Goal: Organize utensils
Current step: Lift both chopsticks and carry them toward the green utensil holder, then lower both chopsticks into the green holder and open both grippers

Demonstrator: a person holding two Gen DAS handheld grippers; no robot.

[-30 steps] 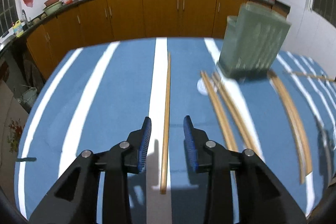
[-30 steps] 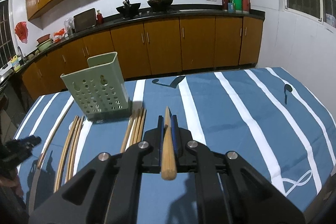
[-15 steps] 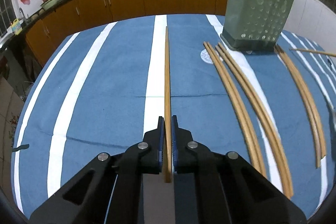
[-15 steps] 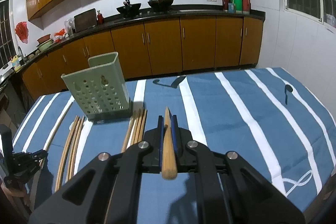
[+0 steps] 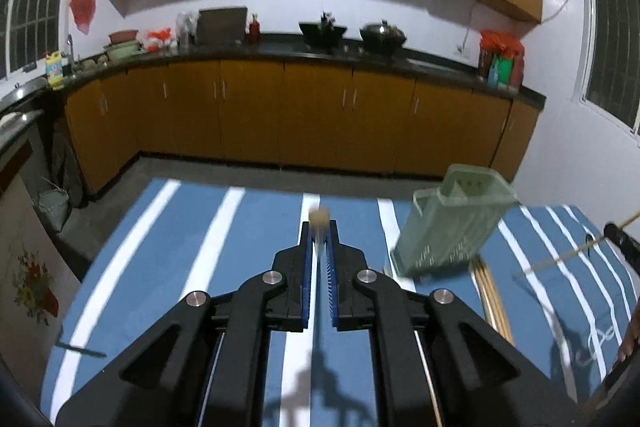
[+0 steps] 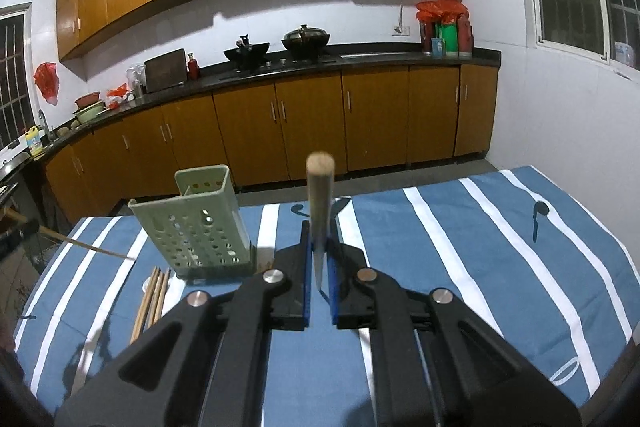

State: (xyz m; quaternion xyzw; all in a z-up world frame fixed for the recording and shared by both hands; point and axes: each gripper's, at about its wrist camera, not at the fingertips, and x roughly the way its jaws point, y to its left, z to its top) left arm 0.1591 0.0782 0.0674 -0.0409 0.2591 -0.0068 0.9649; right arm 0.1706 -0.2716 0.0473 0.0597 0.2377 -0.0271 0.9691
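Left hand-held gripper [image 5: 319, 251] was clamped on one wooden chopstick [image 5: 319, 223], its blunt end projecting forward at 12 o'clock between the blue pads, clear of the surface [image 5: 192, 259]. Right hand-held gripper [image 6: 319, 247] was likewise clamped on a second chopstick [image 6: 319, 195], which rose steeply toward 12 o'clock above the jaws.

Outward from the left hand-held gripper, the green perforated utensil holder [image 5: 452, 223] stood at 2 o'clock on the blue striped cloth. A bundle of loose chopsticks [image 5: 490, 291] lay just beside its base at 3 o'clock. From the right hand-held gripper, the same holder [image 6: 196, 223] stood at 10 o'clock, with loose chopsticks [image 6: 154, 295] on the cloth at 9 o'clock, near its foot.

Task status, as judged from these views: no chopstick was visible inside the holder, though its interior was only partly shown. Two chopsticks were lifted and awaited insertion. Several remained on the surface. The work appeared to be at an early stage.
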